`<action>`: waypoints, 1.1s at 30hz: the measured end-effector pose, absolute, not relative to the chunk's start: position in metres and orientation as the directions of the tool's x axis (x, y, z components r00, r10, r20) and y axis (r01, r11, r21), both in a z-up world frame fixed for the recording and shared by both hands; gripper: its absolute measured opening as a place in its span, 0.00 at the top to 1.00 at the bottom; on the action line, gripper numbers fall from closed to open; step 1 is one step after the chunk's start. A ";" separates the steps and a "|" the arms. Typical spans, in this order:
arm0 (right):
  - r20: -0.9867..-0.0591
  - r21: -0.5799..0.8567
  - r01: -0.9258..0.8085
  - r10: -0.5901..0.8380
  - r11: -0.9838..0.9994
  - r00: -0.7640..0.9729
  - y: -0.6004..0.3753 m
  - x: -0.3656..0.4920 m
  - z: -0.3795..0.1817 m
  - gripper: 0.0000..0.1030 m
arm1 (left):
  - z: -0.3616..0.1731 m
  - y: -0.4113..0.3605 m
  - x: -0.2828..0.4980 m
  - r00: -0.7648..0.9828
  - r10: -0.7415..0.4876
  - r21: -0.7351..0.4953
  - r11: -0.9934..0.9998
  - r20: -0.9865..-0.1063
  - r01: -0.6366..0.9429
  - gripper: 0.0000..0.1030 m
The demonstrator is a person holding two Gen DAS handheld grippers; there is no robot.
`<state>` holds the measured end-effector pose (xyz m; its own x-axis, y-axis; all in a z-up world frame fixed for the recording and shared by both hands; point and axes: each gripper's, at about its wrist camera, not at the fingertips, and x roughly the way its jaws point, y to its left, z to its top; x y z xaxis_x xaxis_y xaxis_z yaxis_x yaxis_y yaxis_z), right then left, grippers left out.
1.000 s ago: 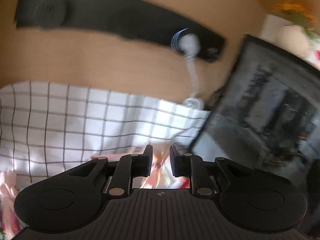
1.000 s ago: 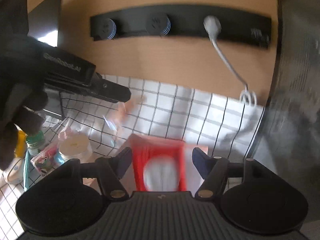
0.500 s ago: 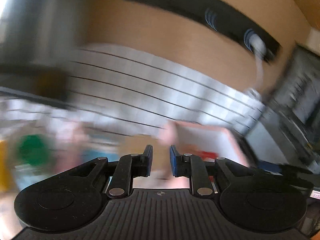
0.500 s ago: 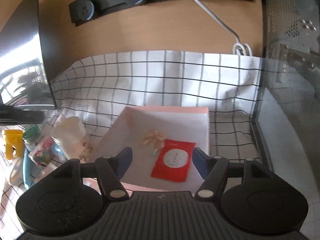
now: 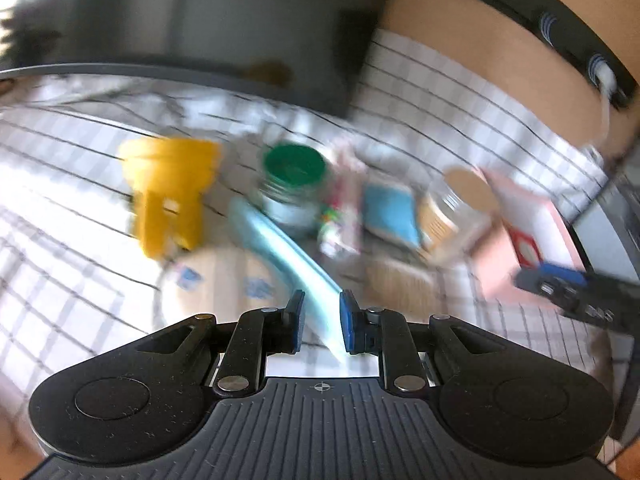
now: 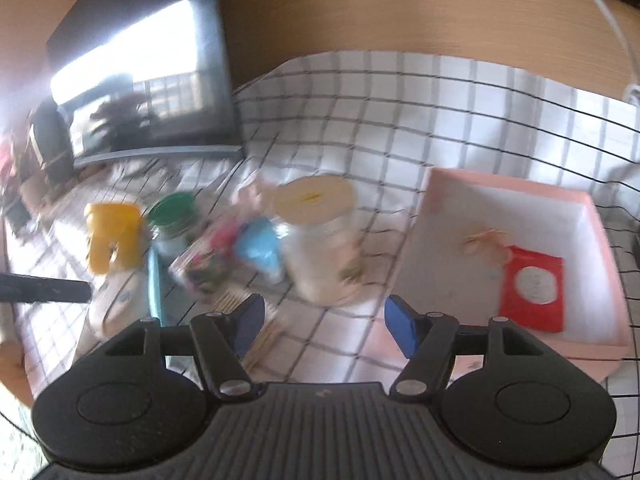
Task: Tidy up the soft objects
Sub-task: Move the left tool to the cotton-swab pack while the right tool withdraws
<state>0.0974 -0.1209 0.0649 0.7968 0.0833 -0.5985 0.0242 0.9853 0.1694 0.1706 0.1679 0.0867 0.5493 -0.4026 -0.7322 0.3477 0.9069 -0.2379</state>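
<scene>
A pink box sits at the right on the checked cloth, with a red packet and a pale bow inside. To its left lie a blue soft pouch and a colourful packet; both also show, blurred, in the left wrist view as the pouch and packet. My right gripper is open and empty in front of a cream-lidded jar. My left gripper hovers over a light-blue strip, its jaws almost together with nothing in the slit.
A green-lidded jar, a yellow plastic piece, a white round pack and a bundle of sticks crowd the left. A dark monitor stands behind them. A computer case borders the right edge.
Both views have swung left, from the wall and the pink box to the cluster of jars and packets. The left gripper moved left and lower. Neither gripper's jaws changed.
</scene>
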 end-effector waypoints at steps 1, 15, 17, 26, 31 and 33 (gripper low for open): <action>-0.607 0.156 0.018 0.081 0.988 0.790 -0.115 0.097 0.065 0.35 | 0.085 0.159 0.170 0.534 -0.422 -0.237 0.894 -0.733 0.381 0.80; -0.725 0.166 0.063 0.078 0.984 0.684 -0.141 0.051 0.027 0.35 | 0.030 0.031 0.179 0.472 -0.350 -0.028 0.825 -0.809 0.564 0.79; -0.734 0.184 0.071 0.089 0.980 0.674 -0.151 0.048 0.020 0.35 | 0.026 0.022 0.173 0.492 -0.340 0.019 0.807 -0.801 0.590 0.76; -0.753 0.258 0.067 0.158 0.964 0.639 -0.169 0.053 0.000 0.35 | 0.025 0.005 0.177 0.430 -0.367 -0.012 0.772 -0.824 0.636 0.41; -0.760 0.258 0.044 0.174 0.965 0.626 -0.169 0.056 -0.002 0.35 | 0.037 0.023 0.185 0.559 -0.313 0.066 0.830 -0.768 0.554 0.45; -0.761 0.265 0.046 0.180 0.963 0.623 -0.169 0.058 -0.004 0.34 | 0.030 0.030 0.196 0.549 -0.262 0.064 0.861 -0.794 0.505 0.45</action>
<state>0.0577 -0.1689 -0.0038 0.6234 0.1802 -0.7609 0.0456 0.9631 0.2654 0.1962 0.0303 0.0303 0.5489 -0.2625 -0.7936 0.5045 0.8610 0.0642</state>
